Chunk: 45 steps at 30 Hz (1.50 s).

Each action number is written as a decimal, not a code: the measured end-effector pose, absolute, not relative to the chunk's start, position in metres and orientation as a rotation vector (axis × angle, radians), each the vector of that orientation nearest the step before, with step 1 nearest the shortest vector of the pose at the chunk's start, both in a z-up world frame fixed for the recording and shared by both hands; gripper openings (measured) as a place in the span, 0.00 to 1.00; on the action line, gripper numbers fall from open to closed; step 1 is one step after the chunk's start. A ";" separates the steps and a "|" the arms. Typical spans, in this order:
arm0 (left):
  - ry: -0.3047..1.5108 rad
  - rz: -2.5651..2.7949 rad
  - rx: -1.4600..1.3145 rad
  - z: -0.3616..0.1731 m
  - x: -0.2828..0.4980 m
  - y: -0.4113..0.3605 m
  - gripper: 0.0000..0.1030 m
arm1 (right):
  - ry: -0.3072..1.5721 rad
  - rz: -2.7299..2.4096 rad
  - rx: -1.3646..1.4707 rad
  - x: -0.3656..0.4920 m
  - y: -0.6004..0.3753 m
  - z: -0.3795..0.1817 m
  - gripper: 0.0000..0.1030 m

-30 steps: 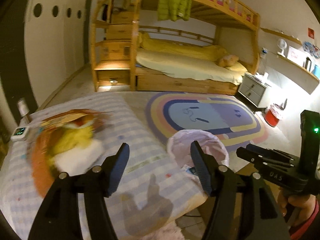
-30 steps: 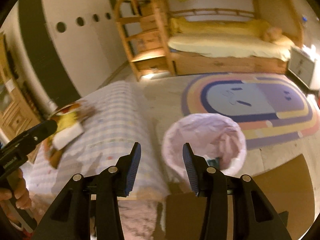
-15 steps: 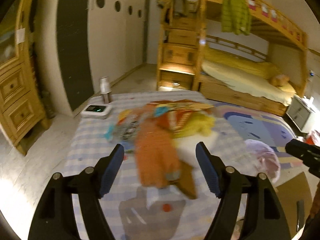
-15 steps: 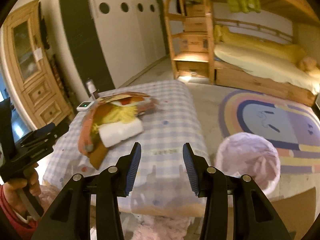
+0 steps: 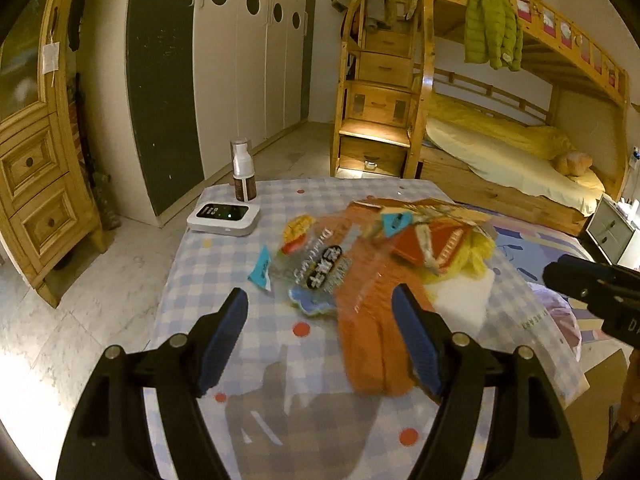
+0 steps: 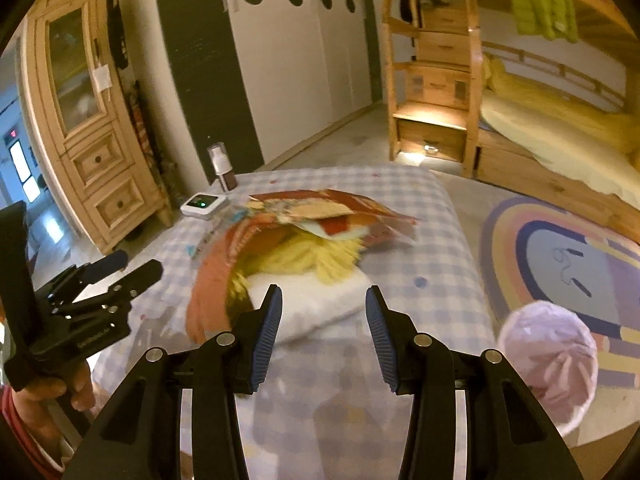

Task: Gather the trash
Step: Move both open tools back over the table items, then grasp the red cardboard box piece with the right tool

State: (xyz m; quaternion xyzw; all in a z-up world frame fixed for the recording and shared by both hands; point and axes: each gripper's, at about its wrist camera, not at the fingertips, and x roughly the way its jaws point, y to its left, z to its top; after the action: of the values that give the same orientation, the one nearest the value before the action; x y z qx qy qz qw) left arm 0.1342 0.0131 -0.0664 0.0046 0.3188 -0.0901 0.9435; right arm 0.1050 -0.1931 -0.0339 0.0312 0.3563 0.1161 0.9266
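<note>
Hovering over the near end of the checked table [image 5: 192, 280], the left gripper [image 5: 320, 332] has just been spreading its jaws, and they stand wide apart with nothing between them. To its right, the right gripper [image 6: 322, 336] hangs above the same near edge, jaws apart and empty. Beyond both, mid-table, lies the trash: a long orange wrapper [image 5: 368, 320] nearest, a clear printed wrapper [image 5: 320, 268] and a small blue scrap [image 5: 261, 268] left of it, a white block [image 6: 320, 304] and yellow shreds [image 6: 316, 256] right of it, and a red-and-tan snack bag [image 6: 336, 208] on top behind. At the table's far left corner sit a white device [image 5: 224, 216] and a pump bottle [image 5: 243, 172]. Off the table's right side, on the floor, stands a bin lined with a pale pink bag [image 6: 548, 360].
</note>
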 end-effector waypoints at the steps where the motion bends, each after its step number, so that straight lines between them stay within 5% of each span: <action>1: 0.651 -0.186 0.009 -0.066 0.137 0.014 0.70 | 0.728 0.240 0.052 0.110 -0.187 -0.033 0.37; 17: 0.654 -0.155 0.005 -0.070 0.154 0.038 0.70 | 0.786 0.289 0.053 0.161 -0.128 -0.046 0.34; 19: 0.659 -0.171 0.008 -0.071 0.154 0.037 0.70 | 0.794 0.292 0.060 0.163 -0.128 -0.046 0.14; 25: 0.670 -0.221 -0.008 -0.073 0.152 0.032 0.70 | 0.784 0.318 0.020 0.140 -0.136 -0.038 0.05; 39: 0.714 -0.237 0.060 -0.087 0.153 -0.003 0.70 | 0.730 0.283 -0.109 0.088 -0.167 -0.018 0.00; 45: 0.765 -0.192 0.119 -0.099 0.171 -0.016 0.59 | 0.733 0.293 -0.092 0.090 -0.170 -0.020 0.00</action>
State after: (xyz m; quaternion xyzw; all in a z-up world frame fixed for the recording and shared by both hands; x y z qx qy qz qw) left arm 0.1712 -0.0162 -0.0991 0.0577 0.3724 -0.0937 0.9215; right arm 0.0899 -0.1703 -0.0203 -0.0449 0.3571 0.1425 0.9220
